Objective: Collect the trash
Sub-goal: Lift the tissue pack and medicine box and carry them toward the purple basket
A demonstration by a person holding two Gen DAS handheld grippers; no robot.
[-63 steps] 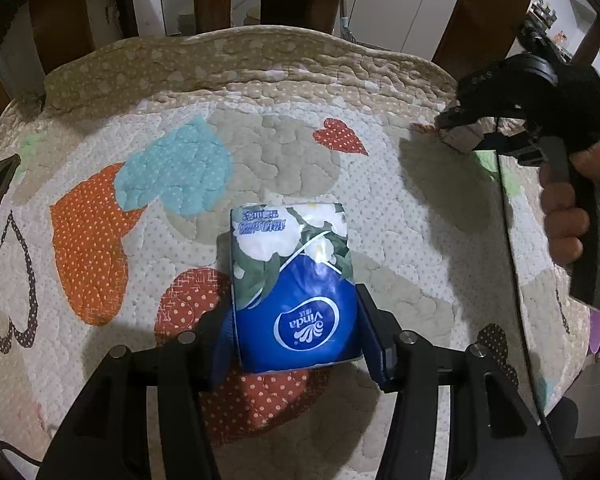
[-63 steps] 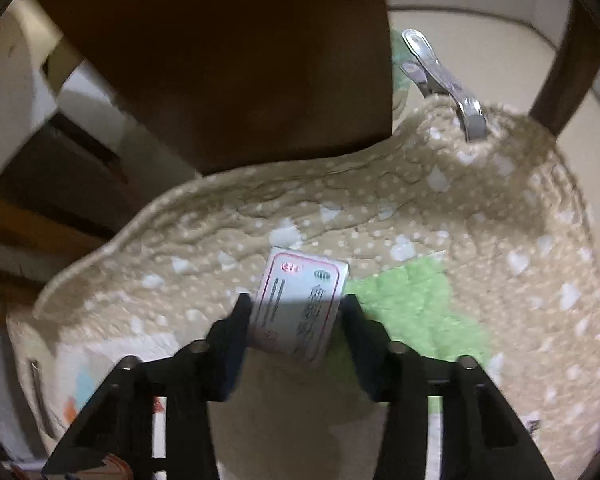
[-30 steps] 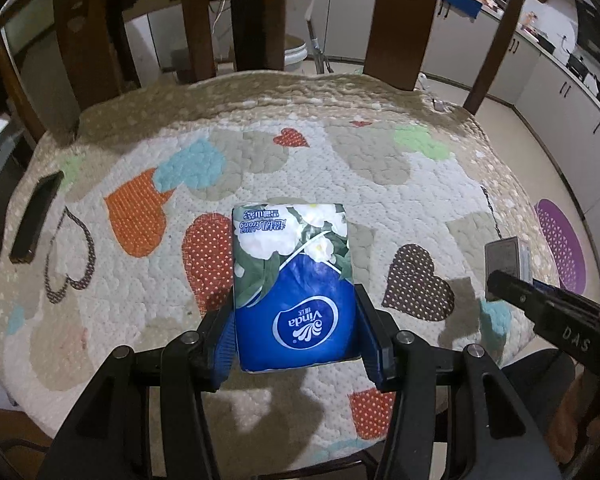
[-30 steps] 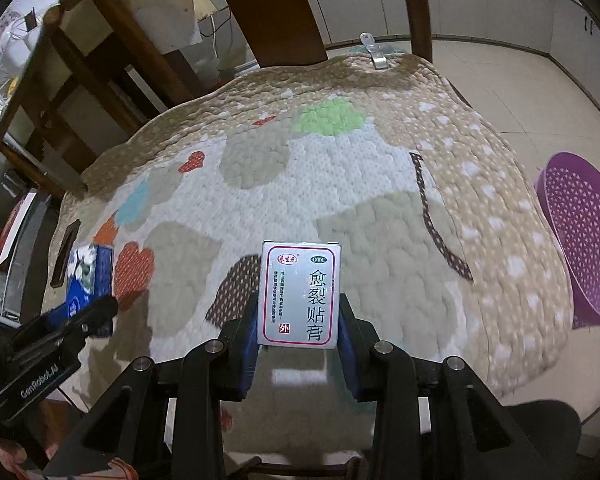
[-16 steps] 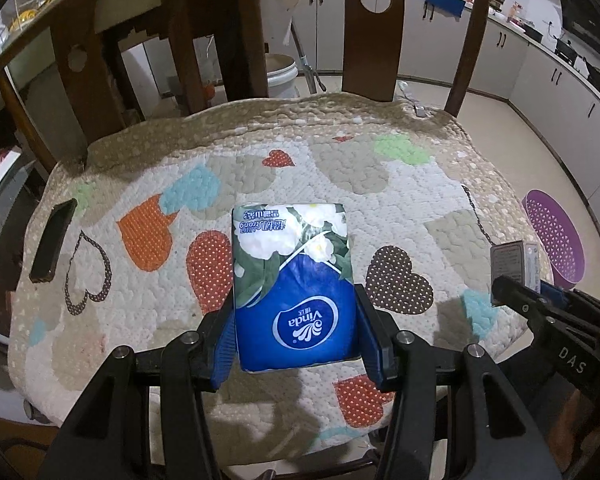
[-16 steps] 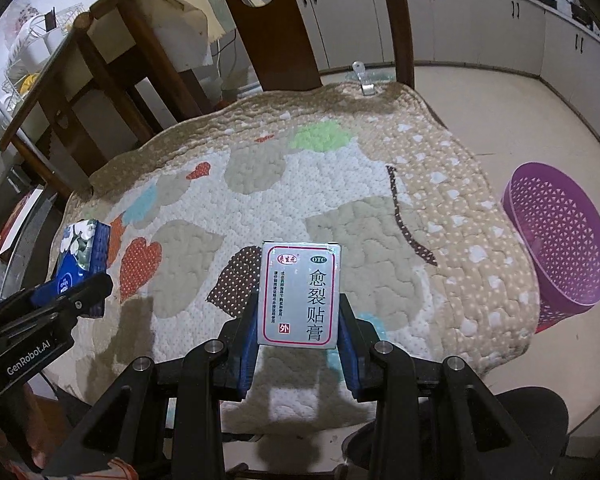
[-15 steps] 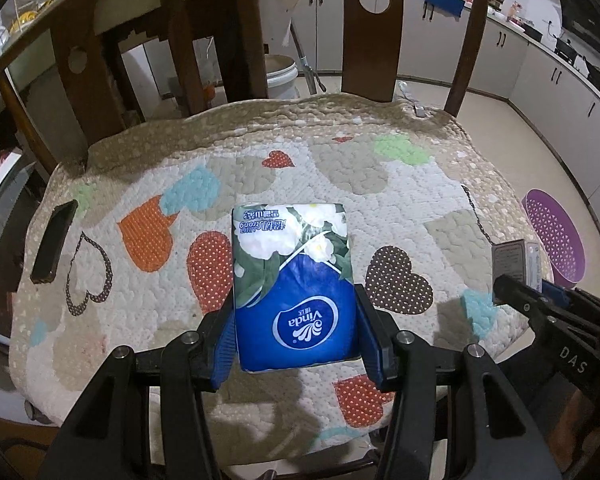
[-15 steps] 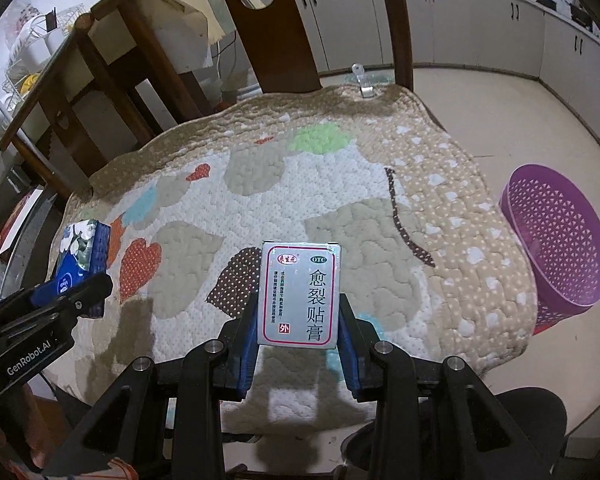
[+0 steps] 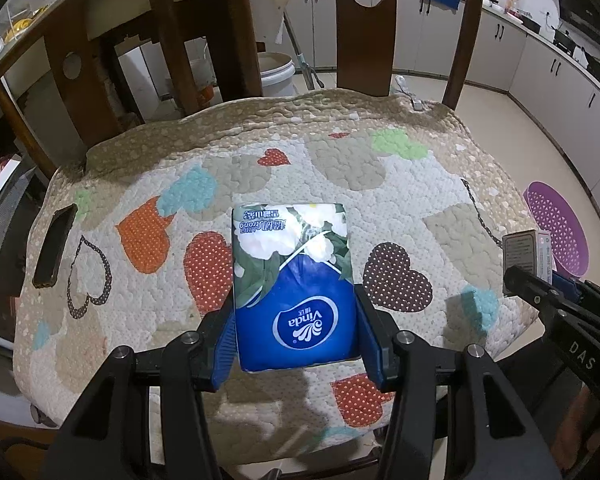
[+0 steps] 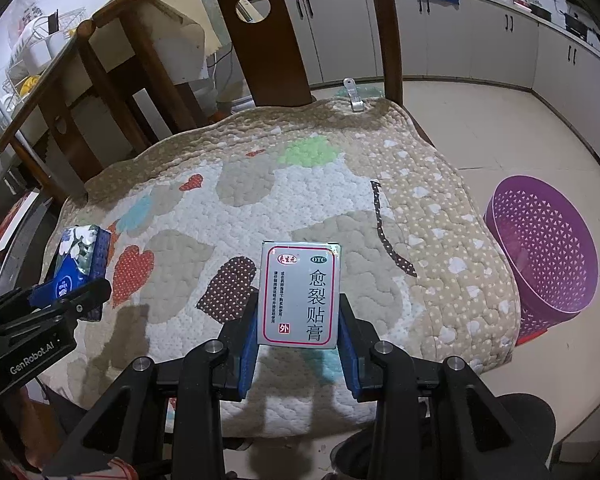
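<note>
Both loaded: left gripper (image 9: 296,320) clamped the blue-and-white floral plastic tissue pack (image 9: 294,280), right gripper (image 10: 299,322) clamped the small white red-bordered cardboard medicine box (image 10: 300,294), both held above the quilted heart-patterned chair cushion (image 10: 260,200). Step looked like carry-to-bin. Next: swing past the cushion's right edge, drop into the purple perforated plastic basket (image 10: 540,248) on the floor.

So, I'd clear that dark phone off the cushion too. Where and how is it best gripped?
Judging from the left wrist view, the dark phone lies flat near the left edge of the quilted cushion, its long axis running roughly front to back. I would come from above and close across its two long edges near the middle: it is thin, so no other faces offer purchase.
</note>
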